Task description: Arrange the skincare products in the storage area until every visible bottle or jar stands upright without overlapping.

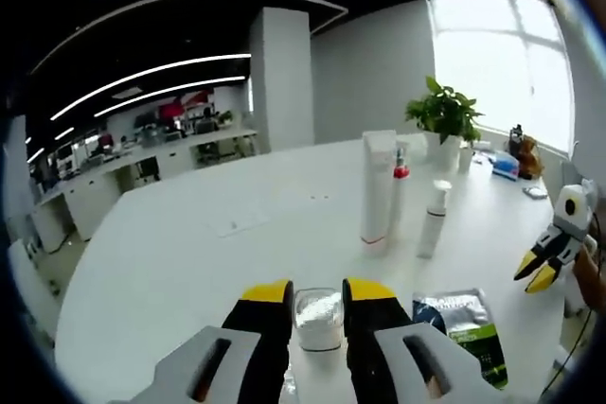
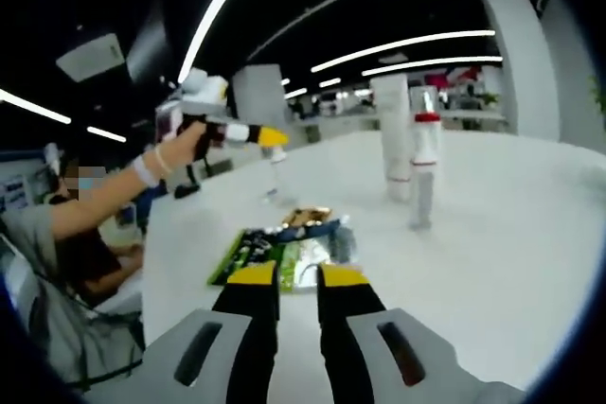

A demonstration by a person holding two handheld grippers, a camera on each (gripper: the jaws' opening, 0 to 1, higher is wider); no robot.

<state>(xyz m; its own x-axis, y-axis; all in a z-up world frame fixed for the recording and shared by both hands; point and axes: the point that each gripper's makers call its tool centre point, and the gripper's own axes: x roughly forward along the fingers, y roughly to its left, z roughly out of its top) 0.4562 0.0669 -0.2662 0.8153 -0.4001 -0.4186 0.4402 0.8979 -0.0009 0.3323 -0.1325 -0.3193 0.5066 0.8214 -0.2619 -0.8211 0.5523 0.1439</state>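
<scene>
On the round white worktop [image 1: 189,262], seen from the left gripper view, the left gripper [image 1: 318,298] has its yellow-tipped black jaws pressed against both sides of a small clear jar of white cream [image 1: 318,319], which stands upright near the worktop's near edge. Just right of it lies one flat sachet, silver above and green below [image 1: 464,324]; its print is too small to read. Further in stand three upright containers close together: a tall white squeeze tube with a red band at its base [image 1: 377,186], a slim bottle with a red collar [image 1: 401,191] partly behind it, and a short white pump bottle [image 1: 434,219]. A potted green plant [image 1: 443,115] sits towards the far edge. At the right edge the right gripper [image 1: 542,267] comes into sight; I cannot tell from there how its jaws stand.

From the right gripper view, those yellow-tipped jaws stand a little apart with nothing between them, above a flat pile of green and blue sachets [image 2: 284,243], their writing unreadable. A person's hand [image 2: 175,153] holds the left gripper up at left. The white tube [image 2: 393,144] and red-collared bottle [image 2: 424,167] stand upright towards the right.
</scene>
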